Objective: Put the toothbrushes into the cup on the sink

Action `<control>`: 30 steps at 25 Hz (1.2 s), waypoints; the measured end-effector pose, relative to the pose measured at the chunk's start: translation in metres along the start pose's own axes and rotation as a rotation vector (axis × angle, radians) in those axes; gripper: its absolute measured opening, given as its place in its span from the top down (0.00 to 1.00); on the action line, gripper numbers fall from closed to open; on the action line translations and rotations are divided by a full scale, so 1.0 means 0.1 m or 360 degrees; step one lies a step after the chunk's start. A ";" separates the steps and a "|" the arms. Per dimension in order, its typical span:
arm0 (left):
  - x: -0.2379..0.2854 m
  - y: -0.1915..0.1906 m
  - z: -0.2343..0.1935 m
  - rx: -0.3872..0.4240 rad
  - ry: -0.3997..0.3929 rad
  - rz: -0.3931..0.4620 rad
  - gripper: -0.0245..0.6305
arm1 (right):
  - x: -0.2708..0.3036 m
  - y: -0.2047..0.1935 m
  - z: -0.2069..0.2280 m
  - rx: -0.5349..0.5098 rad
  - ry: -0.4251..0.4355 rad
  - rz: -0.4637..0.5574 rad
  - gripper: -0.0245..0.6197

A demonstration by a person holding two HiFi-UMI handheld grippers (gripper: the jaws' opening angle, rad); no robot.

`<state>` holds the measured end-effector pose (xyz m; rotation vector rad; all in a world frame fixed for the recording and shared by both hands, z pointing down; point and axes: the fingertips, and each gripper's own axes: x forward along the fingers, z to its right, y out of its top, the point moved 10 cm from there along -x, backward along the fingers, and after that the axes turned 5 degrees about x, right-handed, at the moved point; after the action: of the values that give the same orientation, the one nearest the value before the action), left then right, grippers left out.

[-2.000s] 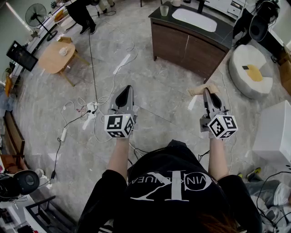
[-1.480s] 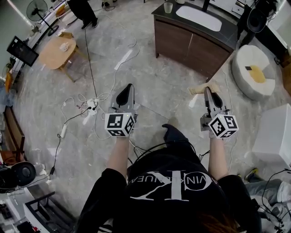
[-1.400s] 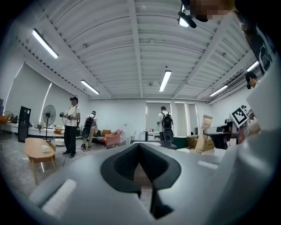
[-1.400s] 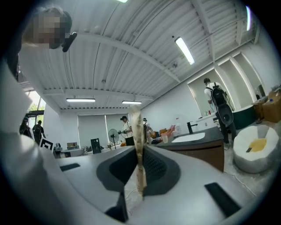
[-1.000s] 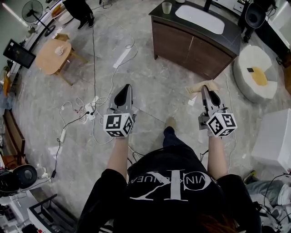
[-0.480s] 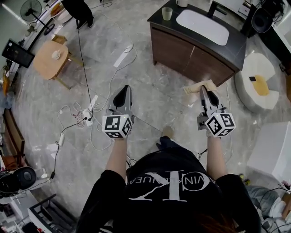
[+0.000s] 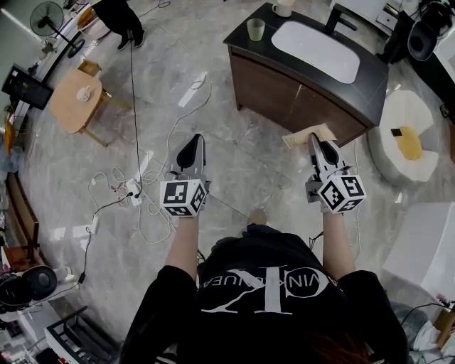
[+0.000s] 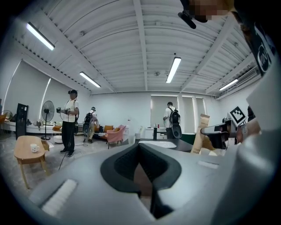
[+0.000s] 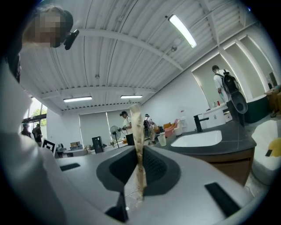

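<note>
left claw [image 7: 197, 142] together, empty; right claw [image 7: 313, 140] clamps toothbrush pack [image 7: 301, 135] near vanity edge [image 7: 298, 84].

What the flat beige packet [image 7: 295, 138] holds cannot be told; the top edge crops the white mug [image 7: 283, 7].

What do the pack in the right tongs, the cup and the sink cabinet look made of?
Pack: tan, matte and thin when seen edge-on, probably kraft card.
Cup: pale green and translucent, likely frosted plastic or glass.
Cabinet: dark brown with faint grain-like streaks, so wood or wood-look veneer.
</note>
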<state>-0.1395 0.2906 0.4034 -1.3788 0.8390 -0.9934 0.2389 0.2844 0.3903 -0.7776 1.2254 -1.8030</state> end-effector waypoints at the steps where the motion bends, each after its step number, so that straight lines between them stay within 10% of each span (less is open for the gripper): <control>1: 0.06 0.00 0.01 0.0001 0.0001 0.0002 0.95 | 0.03 0.01 0.05 -0.0001 0.0003 0.0000 0.90; 30: 2.23 0.06 -0.96 0.0020 -0.0133 0.0011 0.95 | 2.03 0.32 0.81 0.0039 -0.0041 -0.0003 0.90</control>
<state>-0.1432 0.0480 0.4115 -1.3960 0.7738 -0.9279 0.2162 0.0649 0.3980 -0.7862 1.1841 -1.8009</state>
